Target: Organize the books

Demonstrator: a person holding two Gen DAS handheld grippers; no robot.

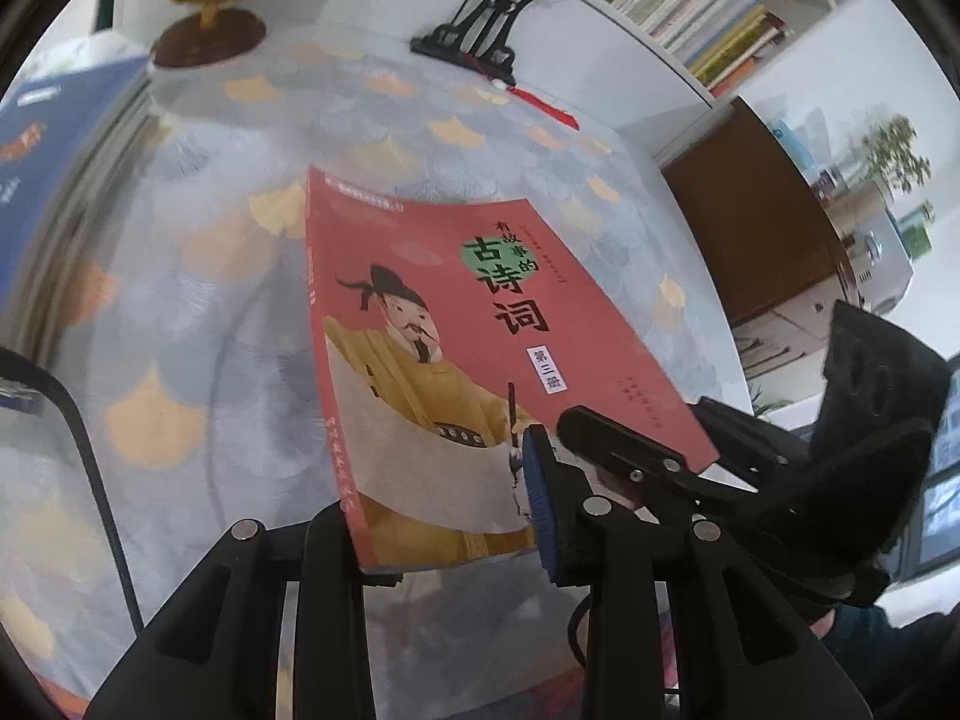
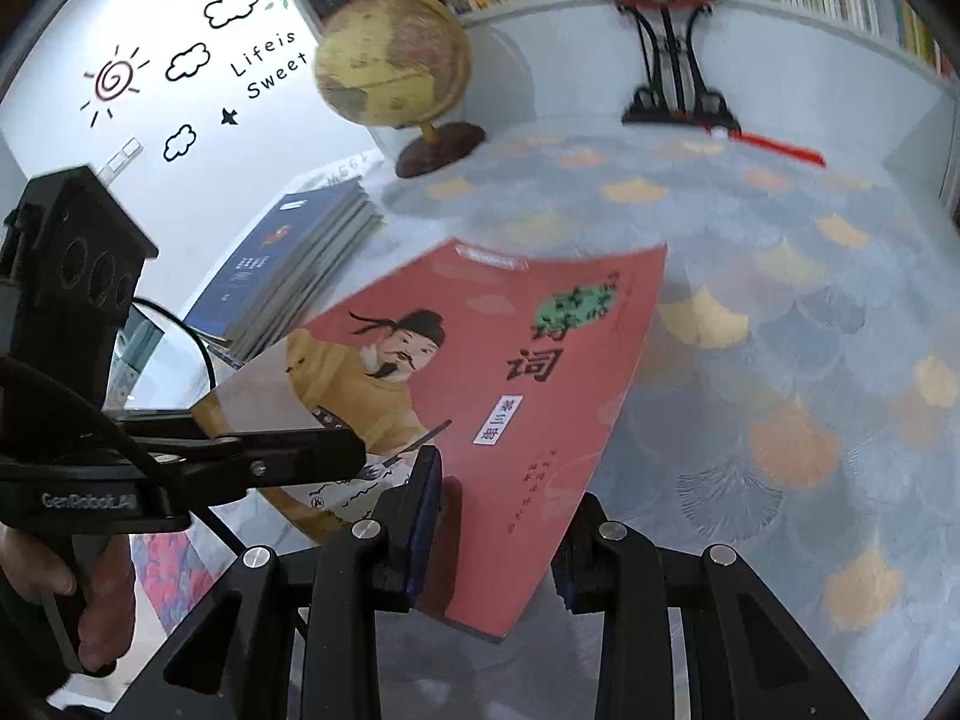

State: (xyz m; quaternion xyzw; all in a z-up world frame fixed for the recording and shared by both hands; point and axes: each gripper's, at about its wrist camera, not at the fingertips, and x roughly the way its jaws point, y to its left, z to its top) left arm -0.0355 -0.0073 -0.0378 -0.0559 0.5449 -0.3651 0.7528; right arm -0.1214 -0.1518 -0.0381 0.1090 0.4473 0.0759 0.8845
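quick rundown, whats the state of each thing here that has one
red book: closed, cover up, lifted and tilted off the table, clamped at its near edge
left gripper: shut on the red book
right gripper: shut on the red book
blue books: stacked flat, closed
globe: upright on its stand

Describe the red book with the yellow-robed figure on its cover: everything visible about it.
The thin red paperback book shows a yellow-robed, black-hatted man with a brush, black Chinese title characters, a green blot and a small white label. It is tilted, lifted off the fan-patterned tablecloth. The left gripper and right gripper each clamp its near edge.
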